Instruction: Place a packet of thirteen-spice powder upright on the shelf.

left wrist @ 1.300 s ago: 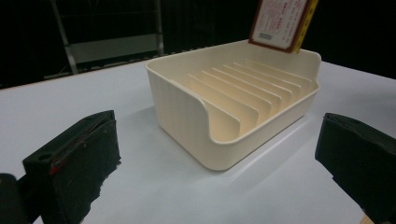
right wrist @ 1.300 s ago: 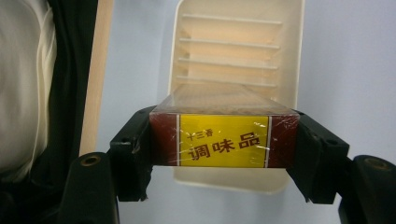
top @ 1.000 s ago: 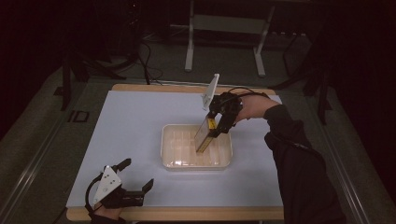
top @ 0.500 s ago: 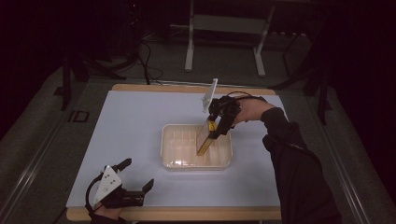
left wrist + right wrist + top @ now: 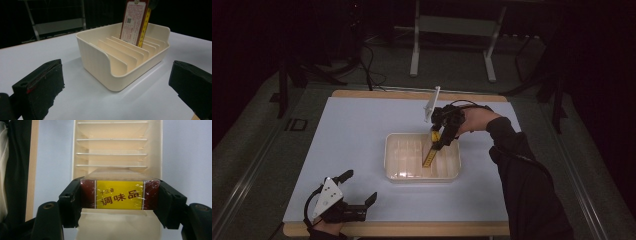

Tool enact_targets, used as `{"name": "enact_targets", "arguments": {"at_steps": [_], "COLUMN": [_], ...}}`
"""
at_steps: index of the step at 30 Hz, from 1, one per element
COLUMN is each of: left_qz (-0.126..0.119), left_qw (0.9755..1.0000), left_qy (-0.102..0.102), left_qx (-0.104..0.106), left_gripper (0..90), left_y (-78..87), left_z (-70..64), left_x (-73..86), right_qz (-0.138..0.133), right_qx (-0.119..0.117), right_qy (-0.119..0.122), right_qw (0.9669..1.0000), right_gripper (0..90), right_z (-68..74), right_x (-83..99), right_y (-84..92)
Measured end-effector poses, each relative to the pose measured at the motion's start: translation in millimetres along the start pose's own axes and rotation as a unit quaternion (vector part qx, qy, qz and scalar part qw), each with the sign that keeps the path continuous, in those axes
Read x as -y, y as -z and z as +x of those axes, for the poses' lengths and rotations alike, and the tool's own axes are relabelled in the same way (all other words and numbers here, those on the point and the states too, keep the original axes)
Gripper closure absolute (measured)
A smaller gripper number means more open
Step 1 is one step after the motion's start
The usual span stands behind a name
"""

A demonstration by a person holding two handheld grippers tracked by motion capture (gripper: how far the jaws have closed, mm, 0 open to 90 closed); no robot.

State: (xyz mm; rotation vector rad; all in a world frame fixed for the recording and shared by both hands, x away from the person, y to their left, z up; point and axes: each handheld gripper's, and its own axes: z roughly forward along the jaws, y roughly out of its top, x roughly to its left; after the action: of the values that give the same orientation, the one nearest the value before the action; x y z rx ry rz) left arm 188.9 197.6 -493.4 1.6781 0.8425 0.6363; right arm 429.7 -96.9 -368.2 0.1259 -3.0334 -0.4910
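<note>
A cream slotted tray (image 5: 394,150) (image 5: 97,58) (image 5: 155,145) with several dividers sits mid-table. My right gripper (image 5: 437,137) (image 5: 120,195) is shut on a flat box (image 5: 430,154) (image 5: 119,194) with a yellow and dark red edge, holding it upright. The box's lower end reaches down into a slot on the tray's right side. In the left gripper view the box (image 5: 133,21) stands in a far slot. My left gripper (image 5: 359,187) (image 5: 117,85) rests open at the near left table edge, nothing between its fingers, pointing toward the tray.
The tray rests on a white sheet (image 5: 357,135) over a wooden table (image 5: 412,229). A metal stand (image 5: 452,30) and cables lie on the dark floor beyond the far edge.
My right gripper has lowered the box and shifted slightly right, so its lower end now goes deeper into the tray's slot. The left gripper has stayed still.
</note>
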Motion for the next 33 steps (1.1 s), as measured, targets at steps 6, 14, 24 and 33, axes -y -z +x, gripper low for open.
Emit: {"name": "enact_targets", "arguments": {"at_steps": [6,14,24,33], "left_qz": [-0.001,-0.002,-0.001,-0.001], "left_qw": [1.0000,1.0000,1.0000,1.0000], "left_qy": [0.001,0.001,-0.003,-0.003], "left_qx": [-0.001,0.000,0.001,0.002], "left_gripper": [0.0,0.0,0.0,0.0], "left_y": [0.1,0.3,-0.1,-0.8], "left_z": [0.3,-0.1,-0.2,-0.5], "left_x": [0.0,0.0,0.0,0.1], "right_qz": [0.003,0.011,0.013,0.011], "right_qx": [-0.001,-0.002,0.002,0.004], "right_qy": [-0.002,-0.003,-0.001,-0.008], "right_qw": [1.0000,0.9999,0.9999,0.9999], "right_gripper": [31.8,31.8,31.7,31.7], "right_z": [-1.0,-1.4,-1.5,-1.7], "right_x": [-3.7,-7.5,-7.4,-3.9], "right_y": [-8.2,-18.1,-31.4,-39.2]}}
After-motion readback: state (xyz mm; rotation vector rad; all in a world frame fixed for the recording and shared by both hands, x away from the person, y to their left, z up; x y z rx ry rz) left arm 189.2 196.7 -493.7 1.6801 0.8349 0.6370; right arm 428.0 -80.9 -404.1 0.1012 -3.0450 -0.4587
